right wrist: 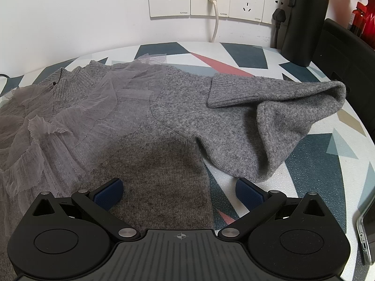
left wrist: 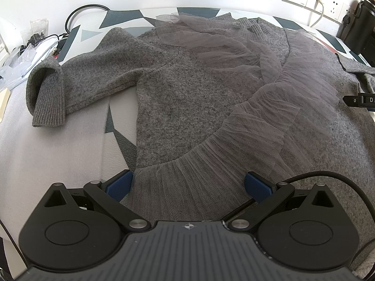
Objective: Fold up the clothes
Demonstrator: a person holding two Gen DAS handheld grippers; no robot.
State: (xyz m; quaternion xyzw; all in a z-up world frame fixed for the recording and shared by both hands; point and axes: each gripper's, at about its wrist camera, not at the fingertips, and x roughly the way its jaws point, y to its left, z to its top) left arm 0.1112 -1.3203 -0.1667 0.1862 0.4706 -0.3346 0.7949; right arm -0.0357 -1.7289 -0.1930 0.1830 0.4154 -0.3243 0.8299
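Left claw (left wrist: 189, 182) low over the near hem, fingers spread wide, gripping nothing. Right claw (right wrist: 179, 190) likewise spread, straddling the right side edge of the sweater (right wrist: 150, 140), which lies flat on the bench (right wrist: 316, 164). Right sleeve (right wrist: 281, 117) folded back on itself. Bottle (right wrist: 302, 23) stands far right, by the wall.

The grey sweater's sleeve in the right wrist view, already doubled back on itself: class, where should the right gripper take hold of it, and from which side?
Probably the rounded bend of the sleeve, approached from its outer, right side. The ribbed cuff already lies folded inward on the sweater, so the bend is the free, thick edge. The right gripper is open.
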